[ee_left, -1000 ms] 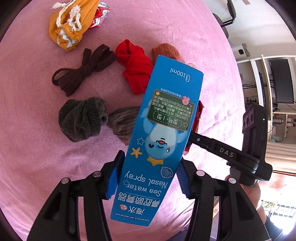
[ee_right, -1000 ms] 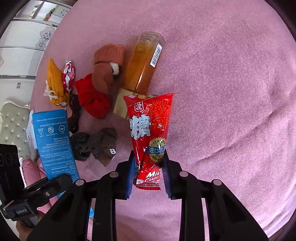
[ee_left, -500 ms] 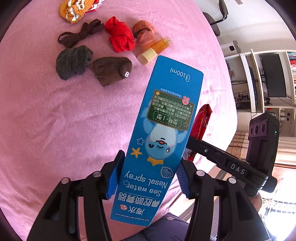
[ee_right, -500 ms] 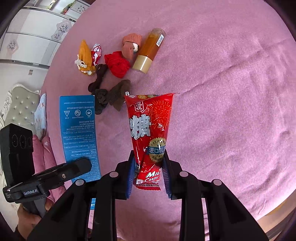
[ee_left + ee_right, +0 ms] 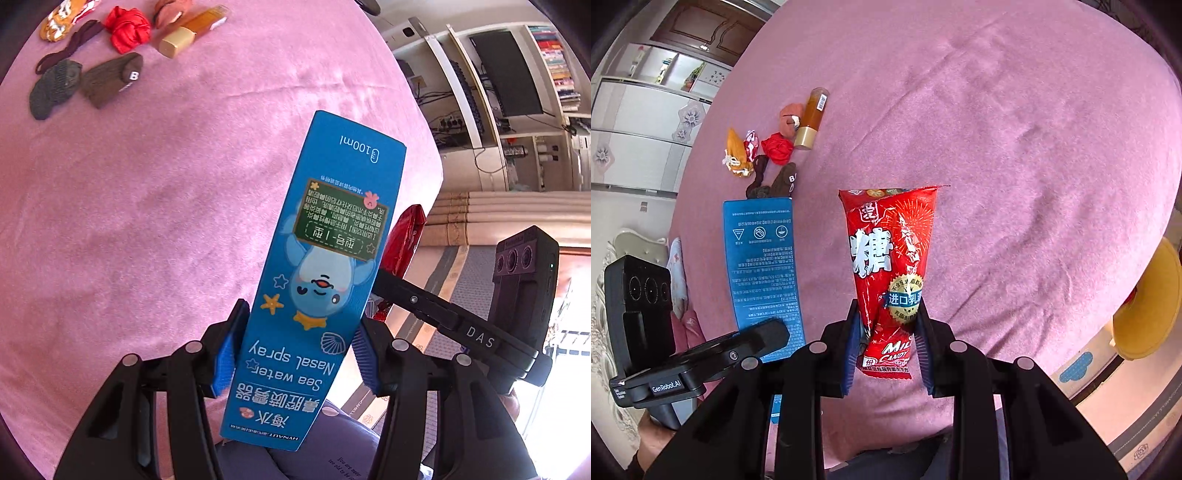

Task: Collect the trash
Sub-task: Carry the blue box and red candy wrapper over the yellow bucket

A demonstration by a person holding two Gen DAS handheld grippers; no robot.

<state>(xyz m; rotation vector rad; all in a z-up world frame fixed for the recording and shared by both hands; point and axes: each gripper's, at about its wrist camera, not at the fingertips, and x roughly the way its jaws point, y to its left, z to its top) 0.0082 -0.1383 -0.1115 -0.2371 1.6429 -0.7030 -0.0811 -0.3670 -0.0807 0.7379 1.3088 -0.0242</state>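
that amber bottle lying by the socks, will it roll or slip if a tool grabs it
The amber bottle lies on its side and looks round, so a nudge across its length would probably roll it, though the fuzzy pink blanket should slow that. Its smooth, glossy wall may slip between pads. It seems full of liquid, so likely heavy for its size.

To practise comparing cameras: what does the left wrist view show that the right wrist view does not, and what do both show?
Only the left wrist view shows the blue nasal spray box front with its cartoon, plus shelves with a dark monitor. Only the right wrist view shows the red candy bag face-on, white cabinets and a yellow object. Both show the pink cover, the amber bottle and the bundled socks.
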